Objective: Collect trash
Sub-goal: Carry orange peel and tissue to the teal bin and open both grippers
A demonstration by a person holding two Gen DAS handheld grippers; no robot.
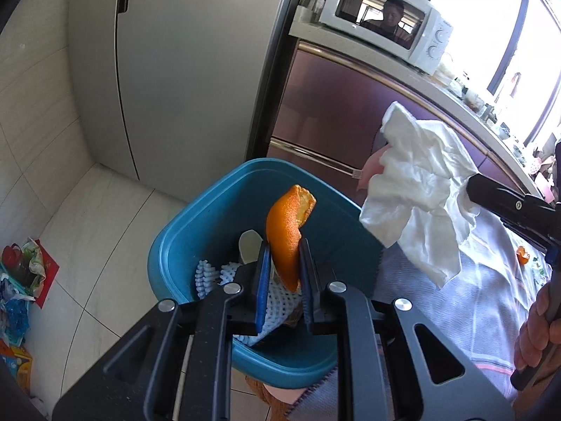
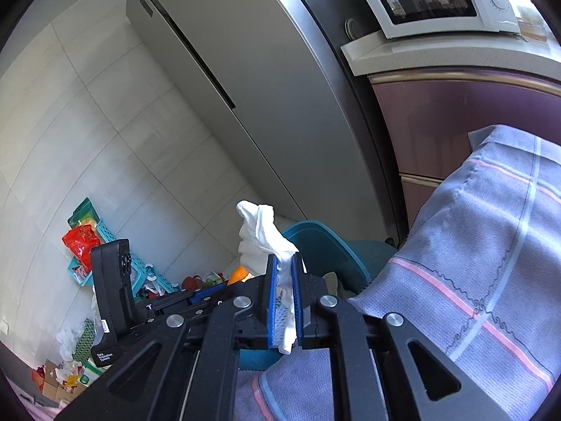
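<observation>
Orange, pebbled and curled, the strip of citrus peel point(image 1: 288, 235) stands pinched between the blue pads of the left gripper point(image 1: 284, 273), its jaws closed almost to touching with the peel's lower end between them and its long axis running up toward 12 o'clock. Directly beyond and below the fingertips sits the teal plastic bin point(image 1: 210, 210), its open mouth filling the left wrist view from about 9 to 1 o'clock, with white foam fruit netting point(image 1: 280, 301) and a pale scrap already inside. So the peel hangs over the bin's opening, and letting go looks like the whole of the next move for this hand.

The right gripper point(image 2: 284, 291) is likewise clamped narrow on a crumpled white paper tissue point(image 2: 261, 235), which rises toward 12 o'clock in its own view. From the left camera that tissue point(image 1: 417, 196) hangs at about 2 o'clock, over the bin's right rim where it meets the lilac checked tablecloth point(image 1: 484, 280). The left hand is thus the nearer to a clean drop; the right probably has to travel toward 9 o'clock first, or the tissue may catch the rim. A small orange scrap point(image 1: 523, 256) waits on the cloth at 3 o'clock.
</observation>
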